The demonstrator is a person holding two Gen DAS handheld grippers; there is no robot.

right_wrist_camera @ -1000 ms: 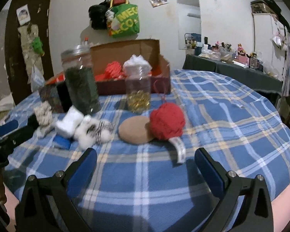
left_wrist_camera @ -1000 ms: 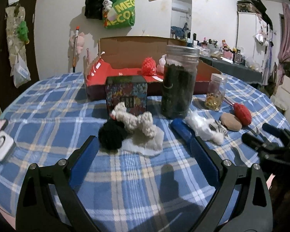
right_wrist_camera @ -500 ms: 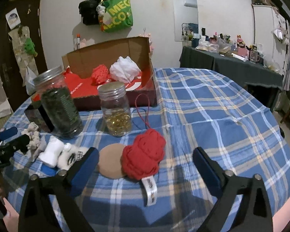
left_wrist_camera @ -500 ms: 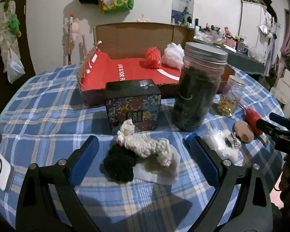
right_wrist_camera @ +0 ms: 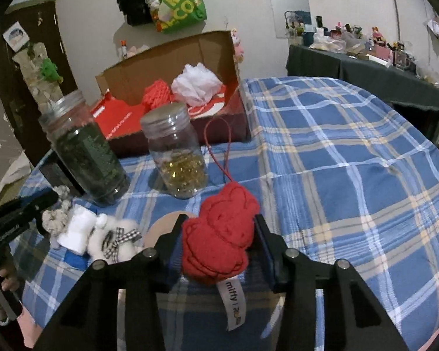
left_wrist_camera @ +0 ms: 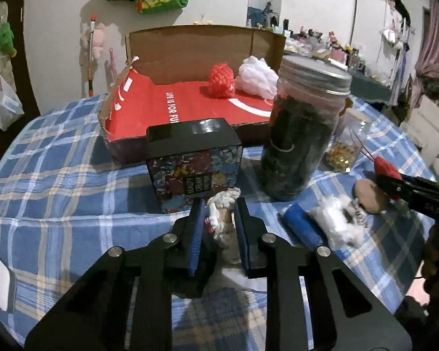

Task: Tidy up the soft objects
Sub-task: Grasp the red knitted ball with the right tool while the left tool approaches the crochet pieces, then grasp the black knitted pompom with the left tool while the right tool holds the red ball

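Both grippers are clamped on soft things, the left gripper (left_wrist_camera: pixel 216 228) squeezing a cream knitted rope toy (left_wrist_camera: pixel 223 206) and the right gripper (right_wrist_camera: pixel 218 242) a red knitted plush (right_wrist_camera: pixel 219 234), each short of the open red-lined cardboard box (right_wrist_camera: pixel 219 55), probably their destination.

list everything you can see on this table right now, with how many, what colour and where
Cardboard box: one, brown with red lining, back of table.
Knitted ball: one, red, in box.
Fluffy pouf: one, white, in box beside ball.
Tin: one, black lid, floral sides, before box.
Tall jar: one, dark contents, right of tin.
Small jar: one, clear, yellow beads.
Round pad: one, tan.
White plush: one, checked bow.
Rope toy: one, cream, in left gripper.
Red plush: one, in right gripper.
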